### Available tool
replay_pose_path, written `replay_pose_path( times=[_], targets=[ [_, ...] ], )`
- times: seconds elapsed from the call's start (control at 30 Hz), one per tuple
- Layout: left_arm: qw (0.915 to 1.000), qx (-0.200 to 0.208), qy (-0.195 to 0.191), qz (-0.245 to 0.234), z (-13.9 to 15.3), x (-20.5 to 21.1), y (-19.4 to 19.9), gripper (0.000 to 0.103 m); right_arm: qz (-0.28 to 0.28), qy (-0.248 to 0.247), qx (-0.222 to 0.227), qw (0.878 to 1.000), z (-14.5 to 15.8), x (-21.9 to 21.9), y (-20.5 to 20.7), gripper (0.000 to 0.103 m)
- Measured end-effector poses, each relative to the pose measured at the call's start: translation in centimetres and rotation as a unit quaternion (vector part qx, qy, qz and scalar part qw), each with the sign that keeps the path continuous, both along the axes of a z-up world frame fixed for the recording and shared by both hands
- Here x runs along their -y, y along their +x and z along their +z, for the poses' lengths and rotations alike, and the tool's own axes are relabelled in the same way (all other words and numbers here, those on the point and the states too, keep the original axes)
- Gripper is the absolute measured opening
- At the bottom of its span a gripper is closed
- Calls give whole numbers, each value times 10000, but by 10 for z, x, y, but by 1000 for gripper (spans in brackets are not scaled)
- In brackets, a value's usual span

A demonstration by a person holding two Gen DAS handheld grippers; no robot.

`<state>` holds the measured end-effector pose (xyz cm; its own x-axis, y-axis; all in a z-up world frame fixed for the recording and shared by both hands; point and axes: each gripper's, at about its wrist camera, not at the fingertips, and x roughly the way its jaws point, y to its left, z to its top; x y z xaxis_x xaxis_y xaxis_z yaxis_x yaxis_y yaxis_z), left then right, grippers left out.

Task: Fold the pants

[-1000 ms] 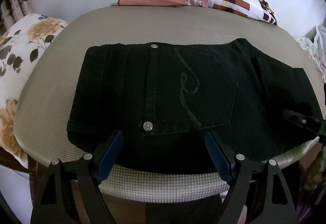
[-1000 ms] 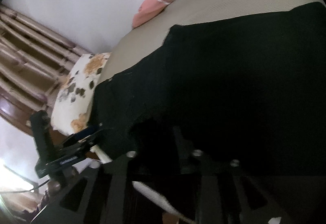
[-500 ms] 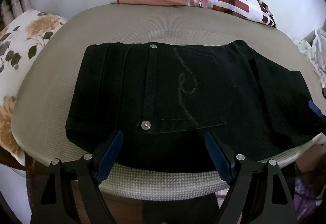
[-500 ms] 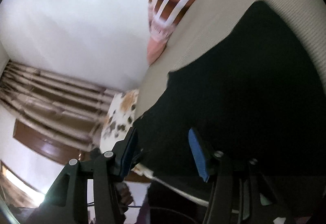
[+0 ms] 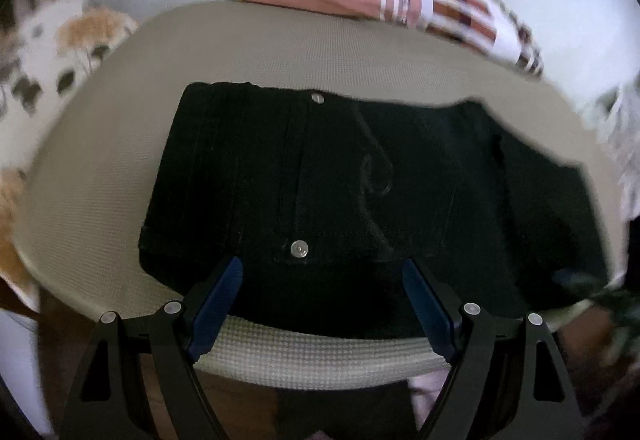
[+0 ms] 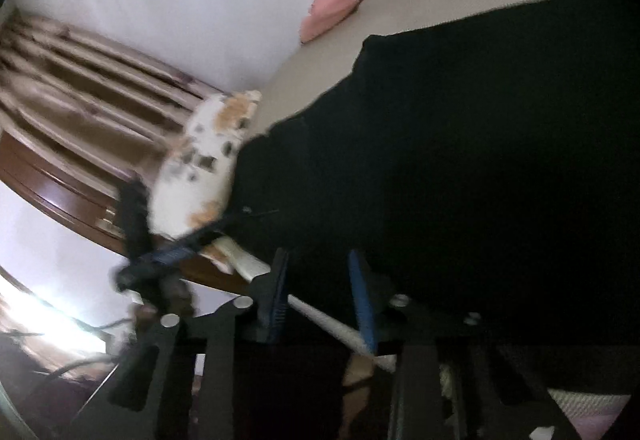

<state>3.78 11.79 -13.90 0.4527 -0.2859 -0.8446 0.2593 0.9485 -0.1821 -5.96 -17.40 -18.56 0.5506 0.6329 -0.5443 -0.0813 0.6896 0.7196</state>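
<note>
Our right gripper (image 6: pixel 318 290), low in its frame, has just been closing; its narrow jaws straddle the black pants (image 5: pixel 360 192), grip uncertain. Our left gripper (image 5: pixel 322 294) gapes wide, empty. A shallow bite could slip, spoiling the fold mid-table (image 5: pixel 120 168).

The right gripper (image 6: pixel 320 282) has just been closing around the pants' (image 6: pixel 480 160) edge.
</note>
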Motion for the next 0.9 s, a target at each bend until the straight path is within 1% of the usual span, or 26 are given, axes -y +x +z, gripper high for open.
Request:
replay_pose_path(
  times=[0.07,0.1,0.17,0.2,0.23,0.3,0.37,0.4,0.47,0.5,0.63,0.67,0.77,0.83,0.9],
  targets=[
    [9987,-64,-288,404,13,-26,8,83,-1,-387,6,9993,0,-7,3,24],
    [9978,-63,-410,516,18,-37,10,83,-2,-505,-13,9987,-1,-10,4,24],
    [9926,-69,-1057,599,32,-67,12,83,-89,-544,64,9985,1,-11,1,23],
    [9891,-69,-1322,644,37,-81,13,83,-204,-495,139,9985,3,-8,-1,24],
    [9859,-84,-1506,726,41,-96,14,83,-283,-441,187,9984,5,-6,-4,25],
    [9836,-219,-1566,866,40,-119,19,83,-427,-320,210,9984,6,0,-6,25],
    [9783,-513,-1722,1034,30,-138,24,83,-505,-180,127,9985,1,4,-7,24],
    [9727,-689,-1950,1049,23,-145,25,83,-537,-146,88,9984,-1,6,-6,24],
    [9561,-1105,-2514,1027,2,-155,26,83,-558,-139,57,9983,-1,5,-5,24],
    [9504,-1259,-2642,1052,-8,-157,26,83,-563,-164,54,9983,-1,4,-5,24],
    [9352,-1600,-2968,1083,-36,-156,30,83,-559,-241,17,9981,-1,3,-6,26],
    [9348,-1648,-2973,1029,-40,-153,32,83,-558,-243,9,9981,-1,3,-5,26],
    [9372,-1862,-2865,699,-51,-145,45,83,-576,-222,-14,9981,-2,3,-6,26],
    [9416,-1795,-2808,492,-50,-142,54,83,-585,-218,-20,9980,-2,3,-6,26],
    [9415,-1855,-2799,284,-51,-138,65,83,-592,-232,-26,9980,-3,3,-8,26]
  ],
)
